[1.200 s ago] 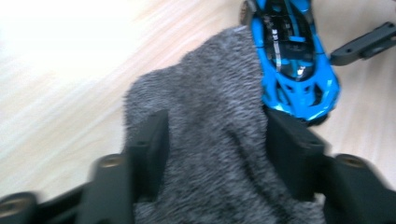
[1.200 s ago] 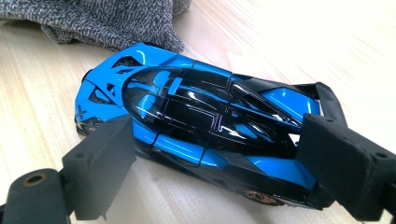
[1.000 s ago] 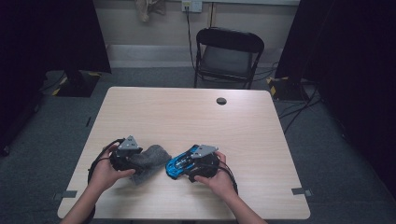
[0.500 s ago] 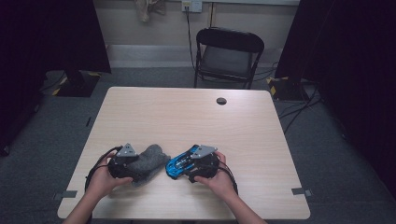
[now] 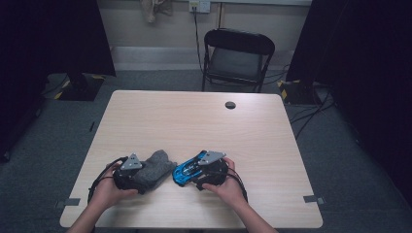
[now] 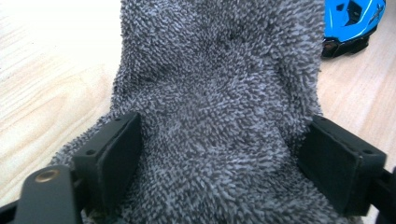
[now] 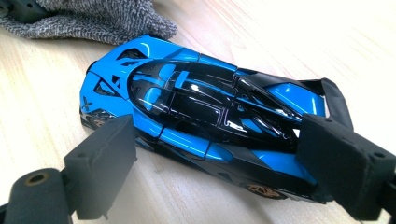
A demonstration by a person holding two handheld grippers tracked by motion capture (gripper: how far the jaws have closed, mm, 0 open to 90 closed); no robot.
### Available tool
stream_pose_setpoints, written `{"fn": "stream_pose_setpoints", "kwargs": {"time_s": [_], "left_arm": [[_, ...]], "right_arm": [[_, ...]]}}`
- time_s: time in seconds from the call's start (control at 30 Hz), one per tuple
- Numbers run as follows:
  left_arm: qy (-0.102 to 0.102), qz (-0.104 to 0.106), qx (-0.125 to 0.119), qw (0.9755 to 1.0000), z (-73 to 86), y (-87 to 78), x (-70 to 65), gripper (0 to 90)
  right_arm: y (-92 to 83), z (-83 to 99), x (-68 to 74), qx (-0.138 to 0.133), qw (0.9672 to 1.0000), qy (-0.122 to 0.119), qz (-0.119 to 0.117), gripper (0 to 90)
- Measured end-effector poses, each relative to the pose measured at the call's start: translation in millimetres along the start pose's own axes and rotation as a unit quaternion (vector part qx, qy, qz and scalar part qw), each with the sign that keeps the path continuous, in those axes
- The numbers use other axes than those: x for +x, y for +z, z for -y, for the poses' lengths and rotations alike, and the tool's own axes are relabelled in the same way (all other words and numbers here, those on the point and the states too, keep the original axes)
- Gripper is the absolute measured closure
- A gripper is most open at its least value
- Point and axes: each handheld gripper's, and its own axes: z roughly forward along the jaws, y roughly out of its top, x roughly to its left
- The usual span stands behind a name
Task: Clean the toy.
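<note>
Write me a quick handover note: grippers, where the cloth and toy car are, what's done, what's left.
Left gripper: jaws have just been opening and stand wide around the grey cloth, which lies bunched on the table.
Right gripper: jaws straddle the blue toy car; whether the pads press on it I cannot tell.
Car sits on the table just beside the cloth.
Done: both things brought together at the near edge.
Left: probably regrip the cloth and wipe the car.

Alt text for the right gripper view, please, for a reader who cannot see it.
A blue and black toy sports car lies on a pale wooden table between the two black jaws of the right gripper, which flank its sides. A grey terry cloth lies just beyond the car's nose, at the top left.
</note>
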Motion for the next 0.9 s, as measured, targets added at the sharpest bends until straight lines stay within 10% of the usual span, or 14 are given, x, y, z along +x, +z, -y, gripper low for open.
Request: {"fn": "stream_pose_setpoints", "kwargs": {"time_s": [0.57,0.67,0.9], "left_arm": [[0.002,0.020,0.008,0.9998,-2.4,-9.1,0.6,61.2],[-0.013,0.026,0.016,0.9994,-5.8,-9.8,0.7,58.8],[-0.019,0.017,0.010,0.9996,-19.8,-17.8,-2.3,21.9]], "right_arm": [[-1.8,-1.9,-2.5,0.006,0.9999,0.005,-0.008,14.3],[-2.2,-1.8,-3.0,0.007,0.9999,0.006,-0.010,14.5],[-4.5,-1.7,-6.3,0.009,0.9998,0.010,-0.017,16.5]]}}
